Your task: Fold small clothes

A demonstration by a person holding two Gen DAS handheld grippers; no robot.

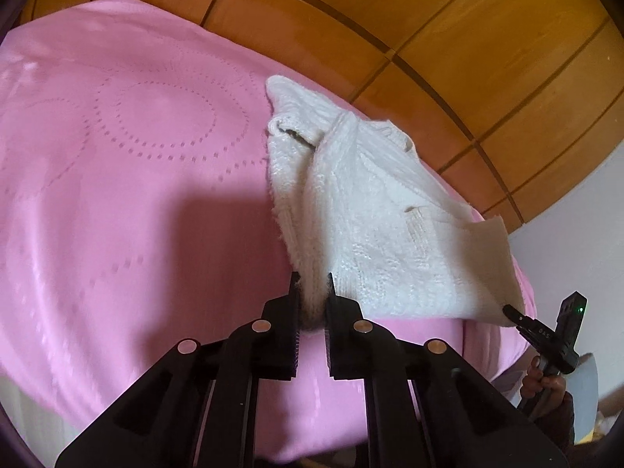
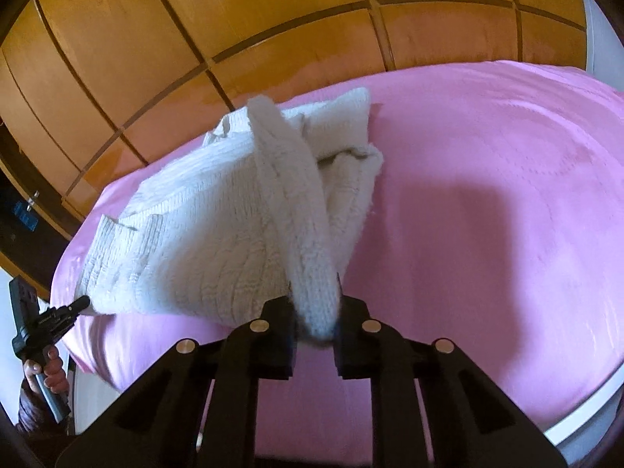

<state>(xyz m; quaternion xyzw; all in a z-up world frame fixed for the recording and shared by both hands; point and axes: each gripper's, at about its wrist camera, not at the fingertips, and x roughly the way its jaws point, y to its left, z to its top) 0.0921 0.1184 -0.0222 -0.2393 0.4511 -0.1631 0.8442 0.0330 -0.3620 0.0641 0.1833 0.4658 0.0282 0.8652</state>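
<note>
A small white knitted sweater is held up over a pink bedspread, its far part resting on the bed. My left gripper is shut on a bunched edge of it. The other gripper shows at the right of the left wrist view, pinching the sweater's corner. In the right wrist view the sweater hangs from my right gripper, which is shut on a thick fold. The other gripper at the left grips its lower corner.
The pink bedspread covers the bed. A wooden panelled wardrobe stands right behind the bed, also in the right wrist view. A white wall is at the right.
</note>
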